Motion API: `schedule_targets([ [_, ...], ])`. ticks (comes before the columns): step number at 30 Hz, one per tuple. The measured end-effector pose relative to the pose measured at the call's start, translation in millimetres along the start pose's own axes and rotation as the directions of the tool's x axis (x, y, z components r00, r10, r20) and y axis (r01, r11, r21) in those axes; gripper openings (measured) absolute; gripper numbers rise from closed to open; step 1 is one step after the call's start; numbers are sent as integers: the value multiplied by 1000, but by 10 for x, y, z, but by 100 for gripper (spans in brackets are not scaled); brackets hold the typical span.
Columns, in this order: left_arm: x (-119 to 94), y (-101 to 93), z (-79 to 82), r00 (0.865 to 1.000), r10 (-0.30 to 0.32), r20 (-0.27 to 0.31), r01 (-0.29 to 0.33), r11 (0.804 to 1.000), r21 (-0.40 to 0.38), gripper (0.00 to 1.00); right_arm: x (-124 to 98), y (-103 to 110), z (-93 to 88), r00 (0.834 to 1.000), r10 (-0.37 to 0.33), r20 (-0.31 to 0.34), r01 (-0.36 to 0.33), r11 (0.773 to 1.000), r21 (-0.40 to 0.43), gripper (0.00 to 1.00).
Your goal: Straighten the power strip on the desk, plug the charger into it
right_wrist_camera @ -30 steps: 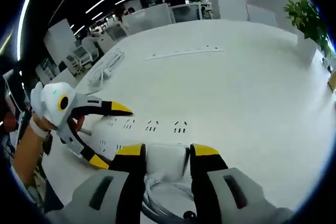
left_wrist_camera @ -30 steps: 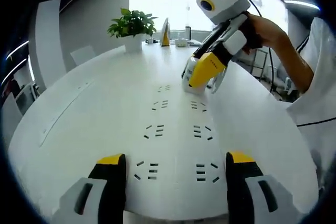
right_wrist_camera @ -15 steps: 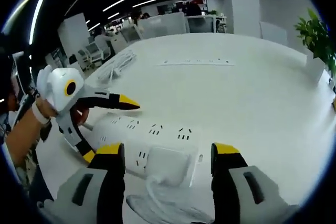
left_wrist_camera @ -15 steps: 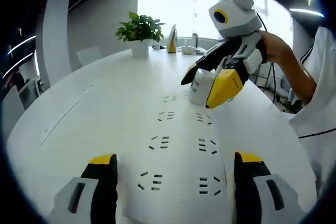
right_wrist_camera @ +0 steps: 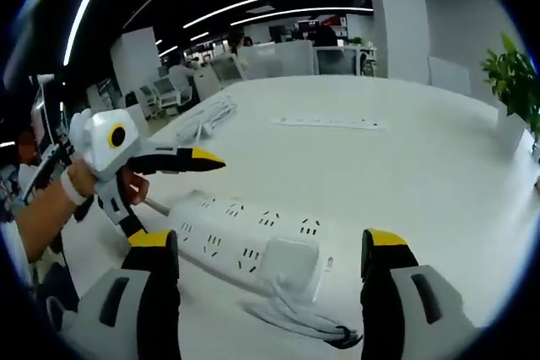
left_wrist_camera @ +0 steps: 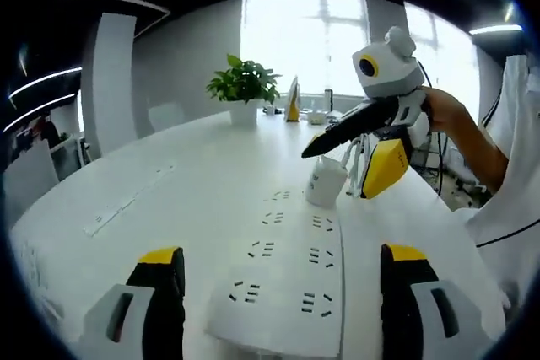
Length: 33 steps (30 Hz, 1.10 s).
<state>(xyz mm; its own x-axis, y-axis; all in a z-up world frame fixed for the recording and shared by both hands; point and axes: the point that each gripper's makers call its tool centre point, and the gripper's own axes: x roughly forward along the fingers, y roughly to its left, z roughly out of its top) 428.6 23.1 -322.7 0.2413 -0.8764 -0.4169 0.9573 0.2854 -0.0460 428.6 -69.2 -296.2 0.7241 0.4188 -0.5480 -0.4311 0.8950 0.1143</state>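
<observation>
A: Where is the power strip?

B: The power strip (right_wrist_camera: 245, 240) lies flat on the white worktop (right_wrist_camera: 405, 174), white and long, with two rows of sockets facing up. In the left gripper view it (left_wrist_camera: 291, 280) runs away from the camera between that gripper's jaws.

A: And the charger?

B: The charger (right_wrist_camera: 289, 260), a white block, sits on the strip at its end, seated on the top face (how deep the pins go I cannot tell). In the left gripper view the same charger (left_wrist_camera: 326, 181) stands at the strip's far end. Its white cable (right_wrist_camera: 304, 323) lies bunched on the worktop just beside it.

A: The grippers?

B: The right gripper (right_wrist_camera: 268, 246) is spread wide with nothing between its yellow-tipped jaws; the charger lies between them, touching neither. Seen from the left gripper view, it (left_wrist_camera: 348, 162) hangs just above the charger, jaws parted, a hand (left_wrist_camera: 445, 111) behind it. The left gripper (left_wrist_camera: 280, 263) is also wide apart and holds nothing. In the right gripper view it (right_wrist_camera: 164, 196) hovers by the strip's other end, jaws apart.

A: Anything else around?

B: A potted plant (left_wrist_camera: 245, 90) stands farther along the worktop, a second white power strip (right_wrist_camera: 331, 123) lies well apart, and a bundle of white cables (right_wrist_camera: 202, 117) rests near the edge.
</observation>
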Motion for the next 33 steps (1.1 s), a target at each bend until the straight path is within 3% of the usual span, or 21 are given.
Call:
schedule_targets([
  [4,-70,-37,71,999,15,44,-14,1000,-9,96,-96,24,15,1000,15,27,-15,1000,-8,89],
  [7,-125,-147,142,997,30,77,-30,1000,-3,96,-249,125,202,983,77,165,-78,997,0,93],
  [10,-172,-243,188,993,44,110,-43,999,-9,96,-389,219,264,962,136,235,-135,991,-18,97],
  [17,-212,-431,166,987,97,131,-98,995,6,96,-551,301,101,951,216,221,-198,975,-97,97],
  [23,-254,-613,159,985,98,144,-97,995,-16,96,-668,171,78,955,183,234,-129,965,-227,97],
  [27,-311,-663,242,977,141,162,-135,990,-48,96,-723,136,7,968,144,207,-64,934,-352,97],
  [33,-391,-810,325,970,194,144,-187,981,-58,96,-798,197,-78,970,168,177,-90,921,-379,97],
])
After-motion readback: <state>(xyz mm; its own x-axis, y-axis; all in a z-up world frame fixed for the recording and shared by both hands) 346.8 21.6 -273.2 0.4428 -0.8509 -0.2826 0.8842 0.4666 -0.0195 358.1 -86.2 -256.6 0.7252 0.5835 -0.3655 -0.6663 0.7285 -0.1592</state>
